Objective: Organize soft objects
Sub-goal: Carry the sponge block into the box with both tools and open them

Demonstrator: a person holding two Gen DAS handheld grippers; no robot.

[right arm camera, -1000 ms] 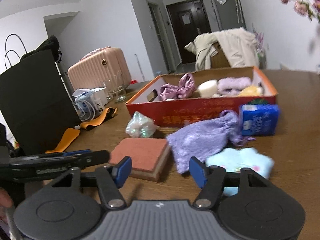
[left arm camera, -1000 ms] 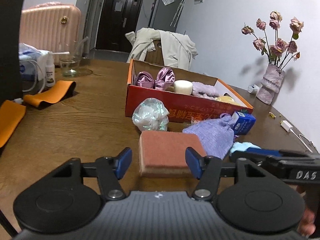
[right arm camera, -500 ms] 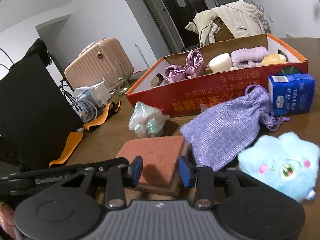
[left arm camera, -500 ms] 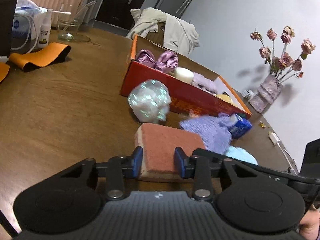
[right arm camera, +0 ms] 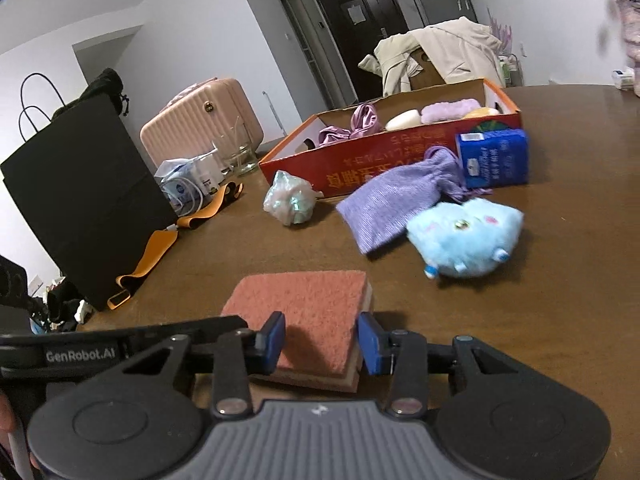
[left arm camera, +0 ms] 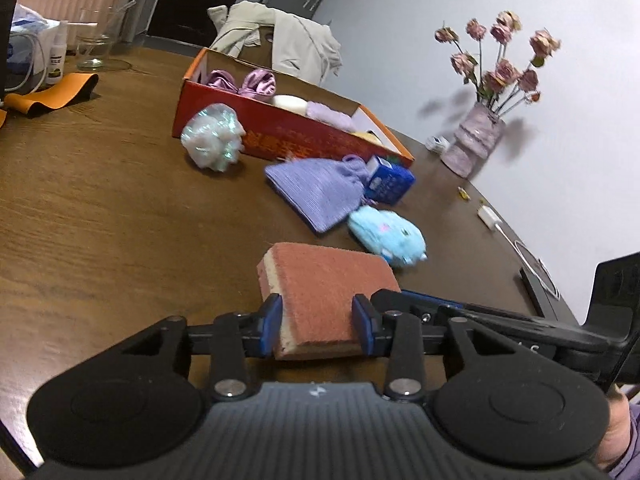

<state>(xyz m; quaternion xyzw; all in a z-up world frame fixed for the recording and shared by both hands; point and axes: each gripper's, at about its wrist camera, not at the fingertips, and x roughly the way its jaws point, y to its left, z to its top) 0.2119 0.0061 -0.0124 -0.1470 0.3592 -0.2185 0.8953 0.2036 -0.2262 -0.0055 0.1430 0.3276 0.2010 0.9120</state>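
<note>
A red-brown scouring sponge [left arm camera: 328, 276] [right arm camera: 300, 300] with a pale foam layer lies near me on the wooden table. My left gripper [left arm camera: 318, 326] pinches its near end, its blue pads on both sides, and its jaws are opening slightly. From the other side my right gripper [right arm camera: 320, 342] is shut on the same sponge. Beyond it lie a purple drawstring pouch [left arm camera: 316, 192] [right arm camera: 388, 204], a light blue plush toy [left arm camera: 386, 236] [right arm camera: 466, 236] and an iridescent puff ball [left arm camera: 214, 138] [right arm camera: 290, 202]. Behind them an open red box [left arm camera: 304, 140] [right arm camera: 372, 160] holds several soft items.
A blue tissue pack [right arm camera: 494, 158] leans against the box. A vase of dried roses [left arm camera: 474, 140] and a white cable [left arm camera: 492, 216] are at the right. A black bag [right arm camera: 80, 192], orange strap [right arm camera: 160, 248], glass [left arm camera: 94, 46] and bottles crowd the left.
Both grippers went from open beside the sponge to closed on it. The sponge has come back toward me, away from the pouch, and the blue plush now shows fully.
</note>
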